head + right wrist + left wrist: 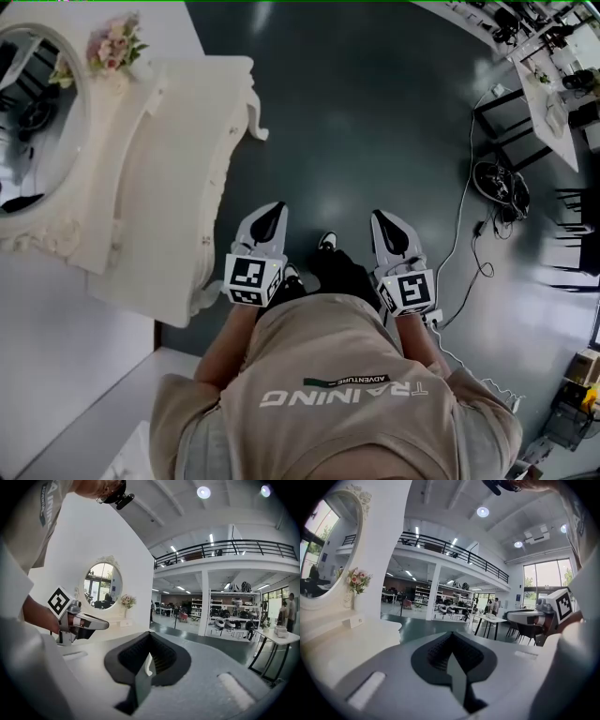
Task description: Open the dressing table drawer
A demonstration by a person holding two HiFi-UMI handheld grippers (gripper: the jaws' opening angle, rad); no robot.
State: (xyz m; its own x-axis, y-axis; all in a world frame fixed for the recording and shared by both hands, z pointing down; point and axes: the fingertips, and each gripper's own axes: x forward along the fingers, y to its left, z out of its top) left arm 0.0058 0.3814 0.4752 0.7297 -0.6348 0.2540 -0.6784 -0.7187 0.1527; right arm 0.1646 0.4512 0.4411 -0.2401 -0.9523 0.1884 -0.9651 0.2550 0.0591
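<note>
The white dressing table stands at the left in the head view, with an oval mirror and a small pot of flowers at its back. Its front faces the dark floor and I see it edge-on; no drawer stands out from it. My left gripper hovers just off the table's front, shut and empty. My right gripper is level with it further right, also shut and empty. In the left gripper view the tabletop lies to the left of the shut jaws.
A carved table leg curls out at the far corner. Cables trail over the dark green floor to the right. Desks and chairs stand at the upper right. A white platform lies at lower left.
</note>
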